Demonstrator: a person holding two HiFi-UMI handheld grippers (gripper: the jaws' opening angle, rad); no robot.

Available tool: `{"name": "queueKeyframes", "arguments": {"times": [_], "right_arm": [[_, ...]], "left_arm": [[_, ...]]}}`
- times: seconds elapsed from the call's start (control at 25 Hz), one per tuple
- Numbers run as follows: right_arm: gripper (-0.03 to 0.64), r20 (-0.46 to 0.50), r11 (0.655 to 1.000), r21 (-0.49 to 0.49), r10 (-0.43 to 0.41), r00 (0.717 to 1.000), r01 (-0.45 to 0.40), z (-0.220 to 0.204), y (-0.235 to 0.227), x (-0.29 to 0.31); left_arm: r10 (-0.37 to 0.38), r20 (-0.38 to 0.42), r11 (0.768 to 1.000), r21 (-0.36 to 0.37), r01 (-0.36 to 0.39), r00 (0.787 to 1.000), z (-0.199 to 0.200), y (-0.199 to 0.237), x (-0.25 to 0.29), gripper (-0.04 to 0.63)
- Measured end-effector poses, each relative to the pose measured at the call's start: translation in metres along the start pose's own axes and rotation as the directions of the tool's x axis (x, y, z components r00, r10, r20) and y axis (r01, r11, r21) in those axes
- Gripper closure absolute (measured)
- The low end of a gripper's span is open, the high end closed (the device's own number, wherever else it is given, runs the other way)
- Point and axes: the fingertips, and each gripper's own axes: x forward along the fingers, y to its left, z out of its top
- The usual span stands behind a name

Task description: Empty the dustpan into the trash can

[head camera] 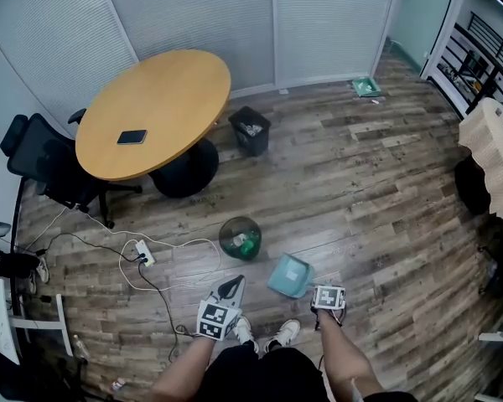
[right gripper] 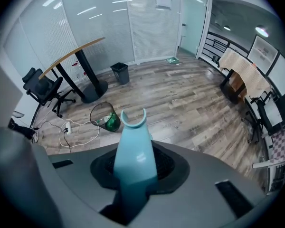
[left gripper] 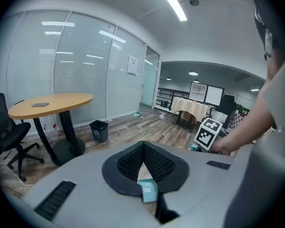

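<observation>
A wood-plank floor (head camera: 386, 182) fills the room. At the far left stands a round wooden tabletop (head camera: 172, 90) on a dark pedestal. A black office chair (head camera: 35, 159) is to the left of it, and a small black bin (head camera: 251, 131) stands on the floor at its right edge. Nearer, about mid-floor, stands the round wire trash can (head camera: 240, 237), with something green and white in its bottom. The teal dustpan (head camera: 289, 275) is just to the near right of the trash can, close to it but apart from its rim. Its pan points toward the can; the pictures do not show whether it rests on the floor. The right gripper (head camera: 322, 294) is clamped on the dustpan's handle (right gripper: 132, 158), which runs up between the jaws and ends in a crescent-shaped tip. The left gripper (left gripper: 142, 145) is held near the person's feet, left of the dustpan. Its jaw tips meet, and only a small teal piece sits at their base. A white power strip (head camera: 144, 254) with a looping cable lies on the floor to the left, and a dark phone (head camera: 132, 136) lies flat on the tabletop.
</observation>
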Motion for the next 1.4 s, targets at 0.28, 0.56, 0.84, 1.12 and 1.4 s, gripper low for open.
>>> {"name": "queueKeyframes", "arguments": {"times": [0.28, 0.56, 0.84, 1.12, 1.4], "right_arm": [[0.490, -0.006, 0.999, 0.015, 0.032, 0.999, -0.031, -0.004, 0.007, 0.004], [0.349, 0.082, 0.997, 0.000, 0.078, 0.994, -0.079, 0.006, 0.014, -0.008], [0.295, 0.264, 0.992, -0.089, 0.105, 0.959, -0.084, 0.031, 0.026, -0.054], [0.293, 0.528, 0.980, -0.200, 0.125, 0.840, -0.020, 0.100, 0.047, -0.152], [0.303, 0.765, 0.971, -0.239, 0.194, 0.614, -0.010, 0.154, 0.078, -0.270]], "left_arm": [[-0.005, 0.012, 1.000, -0.025, 0.005, 1.000, -0.001, 0.004, -0.002, 0.584], [-0.039, 0.030, 0.999, -0.024, 0.040, 0.999, 0.009, -0.003, -0.001, 0.584], [-0.076, 0.048, 0.997, -0.015, 0.077, 0.996, 0.017, -0.012, 0.000, 0.584], [-0.105, 0.127, 0.994, 0.002, 0.106, 0.986, 0.054, -0.014, 0.000, 0.584], [-0.128, 0.300, 0.991, 0.000, 0.134, 0.945, 0.129, -0.022, -0.028, 0.584]]}}
